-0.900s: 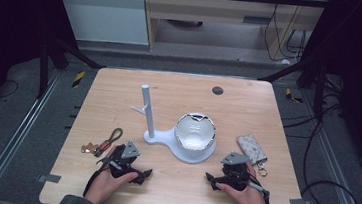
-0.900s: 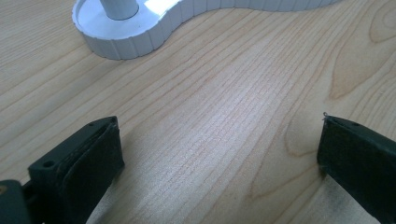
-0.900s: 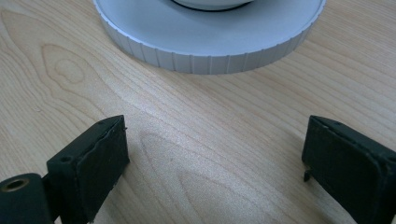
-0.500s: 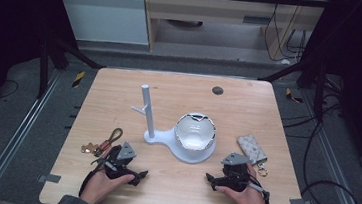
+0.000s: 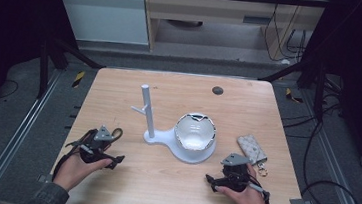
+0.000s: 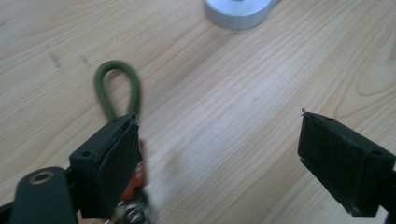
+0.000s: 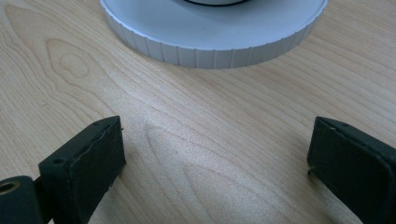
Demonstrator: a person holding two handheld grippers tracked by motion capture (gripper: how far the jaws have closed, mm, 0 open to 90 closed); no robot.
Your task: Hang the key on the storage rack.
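Lying flat, green cord loop (image 6: 116, 88) pointing away | left gripper (image 6: 219, 149) fingers apart | right gripper (image 7: 217, 163) fingers apart

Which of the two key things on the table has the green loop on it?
The key bunch at the left tongs, its green cord loop lying on the wood. The other is a patterned key pouch beside the right tongs.

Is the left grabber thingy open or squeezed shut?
Open. The left gripper's two black jaws stand wide apart over bare wood, with the green cord loop beside one jaw, not pinched.
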